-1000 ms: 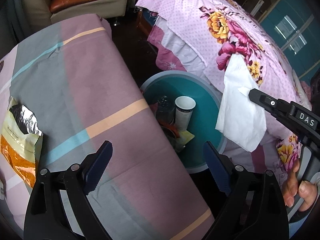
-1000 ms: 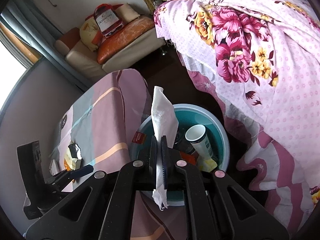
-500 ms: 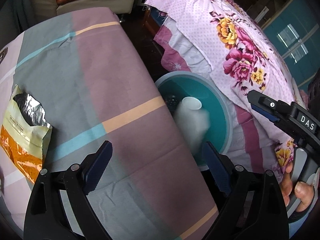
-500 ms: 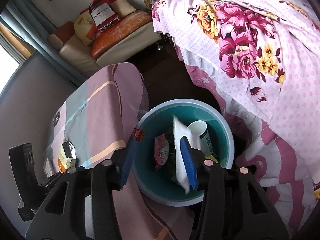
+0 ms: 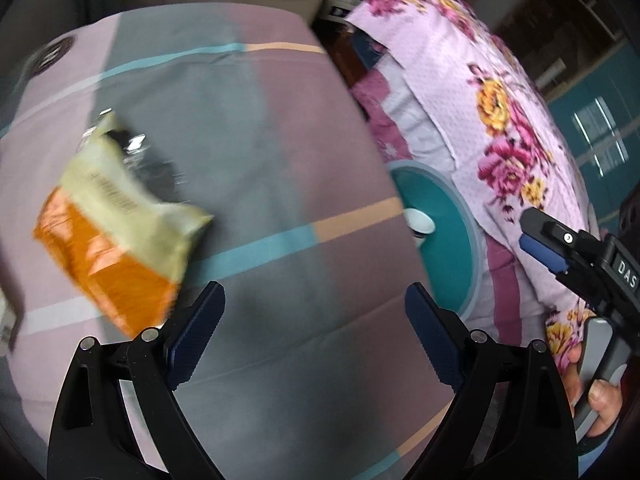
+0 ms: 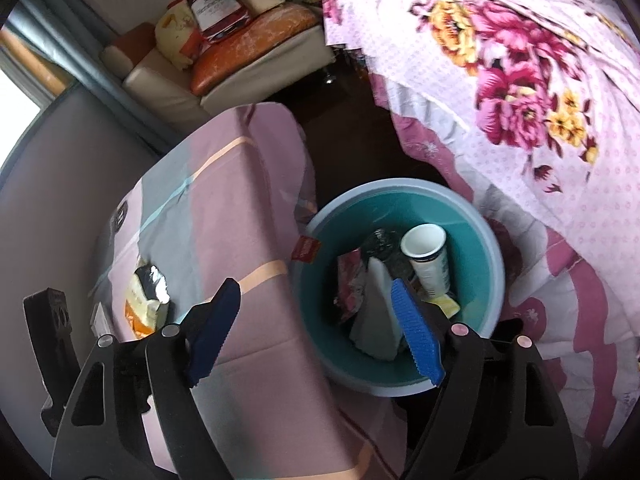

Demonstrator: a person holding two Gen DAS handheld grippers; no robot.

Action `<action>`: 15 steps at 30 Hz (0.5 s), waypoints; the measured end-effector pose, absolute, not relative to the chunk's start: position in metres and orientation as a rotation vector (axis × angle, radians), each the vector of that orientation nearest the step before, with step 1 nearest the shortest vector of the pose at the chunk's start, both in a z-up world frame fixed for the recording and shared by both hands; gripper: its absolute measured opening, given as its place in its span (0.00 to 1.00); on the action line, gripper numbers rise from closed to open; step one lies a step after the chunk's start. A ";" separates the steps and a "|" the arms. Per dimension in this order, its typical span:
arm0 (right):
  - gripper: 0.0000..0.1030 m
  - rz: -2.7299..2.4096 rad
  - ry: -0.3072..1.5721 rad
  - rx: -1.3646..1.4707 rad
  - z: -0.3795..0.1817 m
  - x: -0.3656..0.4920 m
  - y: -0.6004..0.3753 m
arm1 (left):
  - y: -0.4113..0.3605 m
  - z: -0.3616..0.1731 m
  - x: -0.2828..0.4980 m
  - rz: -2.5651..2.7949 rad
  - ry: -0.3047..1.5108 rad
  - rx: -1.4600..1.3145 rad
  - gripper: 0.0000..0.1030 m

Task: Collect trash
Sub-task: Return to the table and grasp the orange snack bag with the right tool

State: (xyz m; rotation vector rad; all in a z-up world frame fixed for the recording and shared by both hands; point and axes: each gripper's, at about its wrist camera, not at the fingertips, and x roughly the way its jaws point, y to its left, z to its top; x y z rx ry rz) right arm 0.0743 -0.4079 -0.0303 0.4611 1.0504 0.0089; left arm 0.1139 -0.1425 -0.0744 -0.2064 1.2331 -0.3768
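Note:
An orange and cream snack bag (image 5: 116, 236) with a torn foil top lies on the table's striped cloth, up and left of my open, empty left gripper (image 5: 316, 320); it also shows in the right wrist view (image 6: 146, 300). My right gripper (image 6: 316, 312) is open and empty above the teal bin (image 6: 480, 240). In the bin lie a white tissue (image 6: 376, 320), a paper cup (image 6: 426, 256) and other wrappers. The left wrist view shows the bin (image 5: 448, 216) beside the table edge, and the right gripper's fingers (image 5: 540, 248) at the right.
The table carries a pink, grey and teal striped cloth (image 5: 260, 152). A bed with a floral pink cover (image 6: 520, 80) stands right of the bin. A sofa with cushions (image 6: 240, 52) is at the back. A red tag (image 6: 306, 248) hangs at the table edge by the bin.
My right gripper opened and the white tissue dropped into the bin. My left gripper swung left across the table toward the snack bag, which now sits nearer to it.

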 end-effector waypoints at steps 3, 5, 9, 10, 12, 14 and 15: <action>0.72 0.029 1.059 0.433 -0.028 0.077 -0.389 | -0.117 -0.073 0.111 -0.339 1.226 -0.234 0.89; 0.73 0.048 1.069 0.412 -0.026 0.080 -0.375 | -0.098 -0.073 0.109 -0.315 1.220 -0.260 0.89; 0.74 0.090 1.092 0.356 -0.023 0.087 -0.343 | -0.064 -0.072 0.101 -0.271 1.209 -0.305 0.89; 0.74 0.106 1.101 0.335 -0.022 0.089 -0.332 | -0.055 -0.072 0.100 -0.260 1.207 -0.314 0.89; 0.75 0.130 1.114 0.302 -0.021 0.094 -0.315 | -0.033 -0.073 0.096 -0.229 1.199 -0.334 0.89; 0.76 0.167 1.129 0.249 -0.020 0.100 -0.289 | -0.016 -0.074 0.092 -0.204 1.194 -0.345 0.89; 0.76 0.177 1.133 0.235 -0.020 0.101 -0.282 | -0.005 -0.074 0.090 -0.188 1.190 -0.352 0.89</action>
